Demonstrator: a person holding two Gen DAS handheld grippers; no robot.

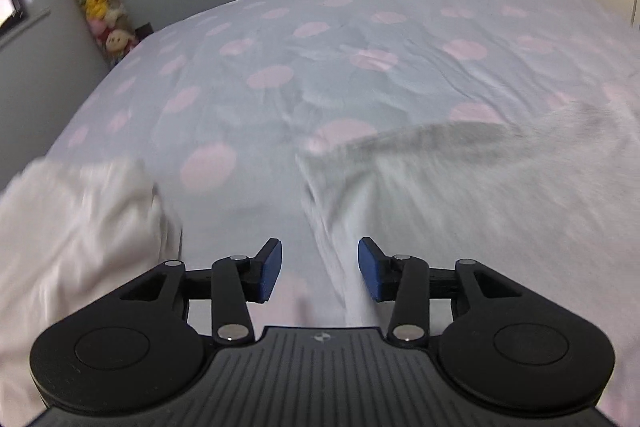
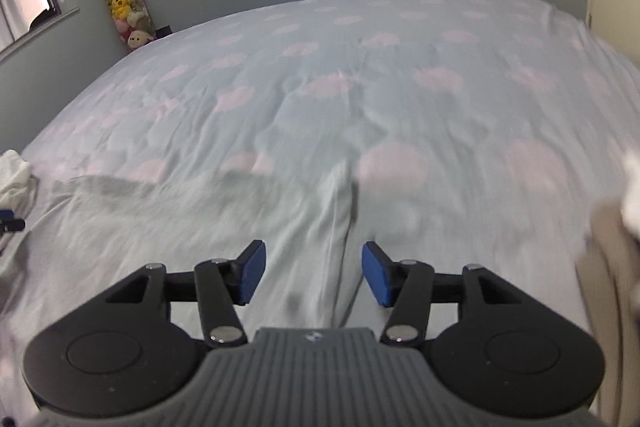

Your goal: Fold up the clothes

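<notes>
Pale grey garment point(image 1: 460, 195) flat on the polka-dot bed point(image 1: 280, 59), spread between the two tools. Left gripper point(image 1: 320, 269): fingers spread, nothing pinched — garment's left edge directly below and ahead, running away from the camera. Right gripper point(image 2: 313, 273): fingers spread, empty, over the garment's right edge fold (blurred). Long axis apparently across, hand to hand; both equally near. White cloth pile point(image 1: 68, 227) lies to the left.
</notes>
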